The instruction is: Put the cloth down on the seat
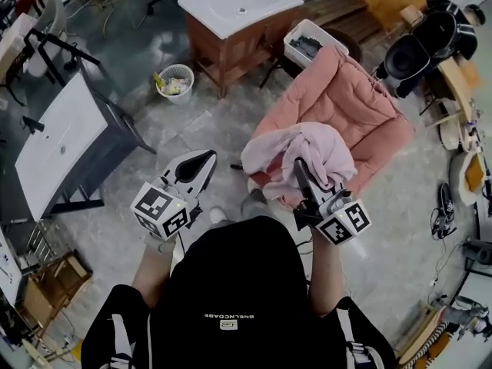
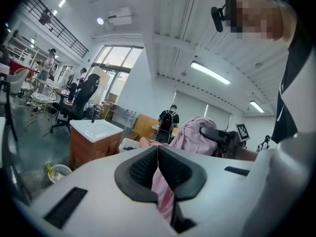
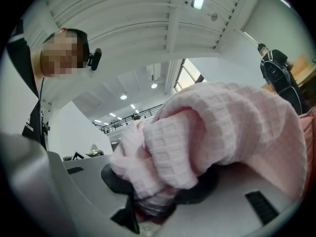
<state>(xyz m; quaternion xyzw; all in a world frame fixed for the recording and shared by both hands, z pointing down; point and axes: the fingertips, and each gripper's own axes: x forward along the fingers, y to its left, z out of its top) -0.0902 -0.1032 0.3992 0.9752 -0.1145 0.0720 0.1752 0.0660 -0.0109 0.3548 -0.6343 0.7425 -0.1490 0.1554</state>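
Observation:
A bunched pale pink cloth hangs from my right gripper, which is shut on it. In the right gripper view the cloth fills most of the picture and is pinched between the dark pads of the gripper. It hangs over the near edge of the pink padded seat. My left gripper is to the left of the cloth, apart from it and shut. In the left gripper view its pads meet. Beyond them are the cloth and the right gripper.
A washbasin on a wooden cabinet stands behind, with a white wastebasket beside it. A white bin is behind the seat. A white-topped table is at left. A person in black stands far off.

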